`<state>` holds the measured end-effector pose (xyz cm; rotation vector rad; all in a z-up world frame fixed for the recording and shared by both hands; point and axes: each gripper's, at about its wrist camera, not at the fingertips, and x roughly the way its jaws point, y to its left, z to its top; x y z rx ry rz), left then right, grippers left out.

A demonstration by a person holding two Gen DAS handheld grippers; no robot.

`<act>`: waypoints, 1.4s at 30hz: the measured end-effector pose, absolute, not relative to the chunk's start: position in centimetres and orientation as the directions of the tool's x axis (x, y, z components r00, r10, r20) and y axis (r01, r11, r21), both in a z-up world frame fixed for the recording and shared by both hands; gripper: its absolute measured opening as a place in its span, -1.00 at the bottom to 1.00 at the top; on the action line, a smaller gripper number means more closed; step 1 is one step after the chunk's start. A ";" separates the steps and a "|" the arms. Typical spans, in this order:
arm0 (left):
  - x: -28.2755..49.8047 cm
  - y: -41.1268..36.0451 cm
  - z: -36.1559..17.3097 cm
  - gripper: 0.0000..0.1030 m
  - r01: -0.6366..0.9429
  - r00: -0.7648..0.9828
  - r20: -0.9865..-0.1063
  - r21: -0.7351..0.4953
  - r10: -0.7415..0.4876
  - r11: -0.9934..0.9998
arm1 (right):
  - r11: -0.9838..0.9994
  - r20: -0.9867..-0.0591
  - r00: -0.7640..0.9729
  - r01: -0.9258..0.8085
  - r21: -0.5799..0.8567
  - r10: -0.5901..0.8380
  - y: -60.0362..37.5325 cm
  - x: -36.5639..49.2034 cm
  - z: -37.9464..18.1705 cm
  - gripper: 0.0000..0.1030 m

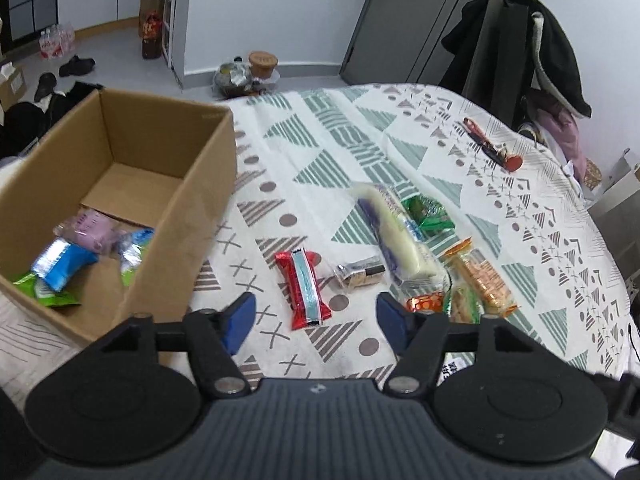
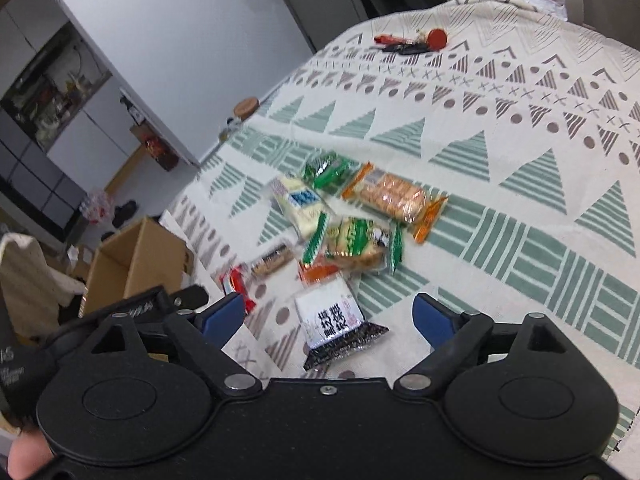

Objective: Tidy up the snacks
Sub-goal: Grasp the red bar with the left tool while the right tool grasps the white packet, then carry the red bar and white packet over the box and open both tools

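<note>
Since the cardboard box (image 1: 120, 184) at the left only has a handful of packets (image 1: 72, 256) in its bottom, I'd call this maybe a third done; left hand-held gripper (image 1: 312, 320) spread wide and empty over the red wafer bar (image 1: 303, 288); the remaining snack pile (image 1: 420, 256) sits loose on the worktop (image 1: 520, 208); right hand-held gripper (image 2: 328, 320) also wide, empty, around the white-and-black packet (image 2: 338, 328).

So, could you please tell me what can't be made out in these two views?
- Cardboard box: in the left wrist view its near wall hides part of the floor and the packets there.
- Black-and-white packet: in the right wrist view its near end is hidden behind the right tool.
- Green packet: print blurred.
- Red keychain items: too small to identify.
</note>
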<state>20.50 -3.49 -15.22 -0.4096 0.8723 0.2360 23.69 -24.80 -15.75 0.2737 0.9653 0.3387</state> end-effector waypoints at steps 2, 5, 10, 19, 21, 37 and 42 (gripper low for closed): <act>21.1 -3.4 -16.0 0.09 -0.365 0.617 -0.786 -0.255 0.028 0.895 | 0.917 -0.764 0.510 -0.159 0.366 0.394 -24.5 24.1 -16.3 0.69; 21.8 -3.2 -17.0 0.02 -0.371 0.605 -0.796 -0.256 0.023 0.893 | 0.920 -0.780 0.491 -0.165 0.355 0.389 -23.9 24.8 -17.0 0.69; 23.0 -2.7 -18.7 0.00 -0.376 0.580 -0.815 -0.252 0.015 0.892 | 0.925 -0.809 0.448 -0.184 0.332 0.380 -22.5 25.9 -18.5 0.69; 24.8 -2.5 -21.0 -0.26 -0.386 0.545 -0.839 -0.255 -0.003 0.887 | 0.942 -0.860 0.395 -0.218 0.254 0.323 -20.6 27.4 -21.1 0.53; 25.1 -2.6 -21.3 -0.37 -0.385 0.542 -0.840 -0.245 0.003 0.890 | 0.949 -0.875 0.379 -0.212 0.234 0.301 -20.4 27.7 -21.9 0.41; 22.3 -2.9 -19.2 -0.64 -0.378 0.561 -0.828 -0.246 0.010 0.892 | 0.952 -0.845 0.441 -0.188 0.243 0.303 -20.4 27.1 -20.5 -0.13; 21.4 -2.9 -17.7 -0.65 -0.369 0.581 -0.814 -0.245 0.016 0.897 | 0.947 -0.819 0.476 -0.184 0.262 0.319 -20.5 26.5 -19.0 -0.13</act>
